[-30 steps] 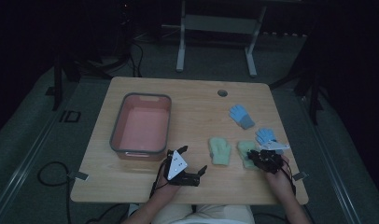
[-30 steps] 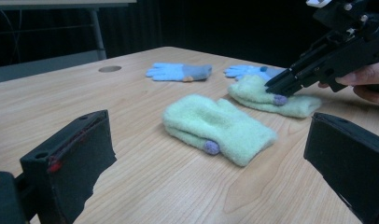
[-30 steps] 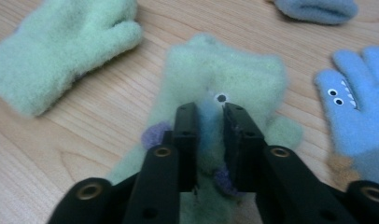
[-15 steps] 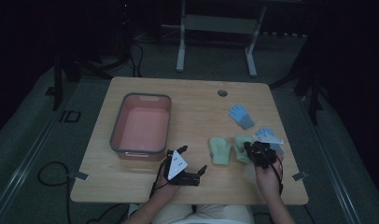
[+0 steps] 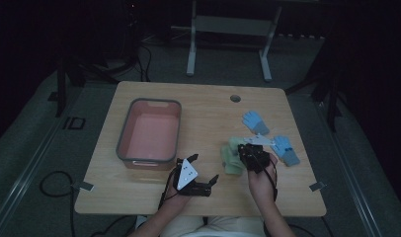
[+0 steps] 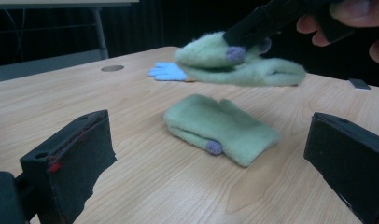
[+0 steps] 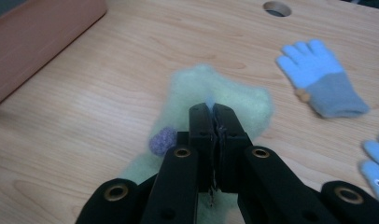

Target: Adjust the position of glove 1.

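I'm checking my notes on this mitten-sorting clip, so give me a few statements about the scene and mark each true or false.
1. The right tongs are shut on a green mitten. True.
2. That held mitten lies flat on the table. False: it hangs clear above the wood.
3. The second green mitten lies between the open left tongs. False: it lies beyond them, untouched.
4. The pink bin holds a blue glove. False: it is empty; both blue gloves lie on the table.
5. Each green mitten has a purple pompom. True.
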Demonstrator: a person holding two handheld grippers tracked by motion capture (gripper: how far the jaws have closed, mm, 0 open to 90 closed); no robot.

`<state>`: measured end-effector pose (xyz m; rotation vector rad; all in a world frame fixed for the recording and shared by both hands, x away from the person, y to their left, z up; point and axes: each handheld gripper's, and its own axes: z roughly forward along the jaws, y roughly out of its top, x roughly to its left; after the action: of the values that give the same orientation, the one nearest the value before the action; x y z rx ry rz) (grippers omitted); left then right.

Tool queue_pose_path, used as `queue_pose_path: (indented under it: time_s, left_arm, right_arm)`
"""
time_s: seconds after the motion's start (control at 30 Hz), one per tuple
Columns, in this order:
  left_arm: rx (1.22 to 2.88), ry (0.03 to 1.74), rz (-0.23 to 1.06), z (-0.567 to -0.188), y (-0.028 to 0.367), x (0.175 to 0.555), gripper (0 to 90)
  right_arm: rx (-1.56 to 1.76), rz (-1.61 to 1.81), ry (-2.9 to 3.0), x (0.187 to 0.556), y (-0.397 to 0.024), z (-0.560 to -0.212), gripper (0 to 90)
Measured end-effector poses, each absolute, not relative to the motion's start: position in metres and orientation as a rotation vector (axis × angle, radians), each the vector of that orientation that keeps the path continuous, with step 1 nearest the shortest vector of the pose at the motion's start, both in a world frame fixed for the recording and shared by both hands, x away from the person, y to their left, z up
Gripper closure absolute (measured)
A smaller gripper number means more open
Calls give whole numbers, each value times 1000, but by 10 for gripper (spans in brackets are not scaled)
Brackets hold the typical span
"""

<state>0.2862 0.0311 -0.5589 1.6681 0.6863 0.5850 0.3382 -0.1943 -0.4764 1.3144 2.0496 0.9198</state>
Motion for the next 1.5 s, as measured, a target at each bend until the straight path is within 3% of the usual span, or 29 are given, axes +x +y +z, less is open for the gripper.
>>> queue_pose_path:
  time_s: [0.3, 0.37, 0.57, 0.73, 0.83, 1.03, 1.3, 1.5]
  left_arm:
    - [1654, 686, 589, -559, 31, 288, 12]
    - [1650, 687, 592, -559, 31, 288, 65]
    - [1647, 671, 573, -559, 32, 289, 64]
    - [1753, 681, 496, -555, 29, 290, 64]
    - [1788, 641, 527, -553, 25, 288, 83]
    - [1832, 565, 427, -548, 15, 295, 175]
    - [1969, 309, 386, -541, -24, 313, 379]
    - [2088, 263, 408, -548, -37, 333, 392]
  right_arm:
    - [1276, 865, 2138, 343, -185, -496, 874]
    - [1285, 852, 2144, 345, -185, -501, 873]
    - [1300, 819, 2177, 347, -187, -516, 873]
    - [1294, 826, 2196, 348, -188, -522, 861]
    - [1274, 892, 2197, 346, -193, -514, 757]
    - [1178, 1030, 2169, 349, -212, -496, 577]
    - [1106, 1189, 2192, 379, -234, -495, 539]
    - [1094, 1175, 2268, 396, -236, -509, 522]
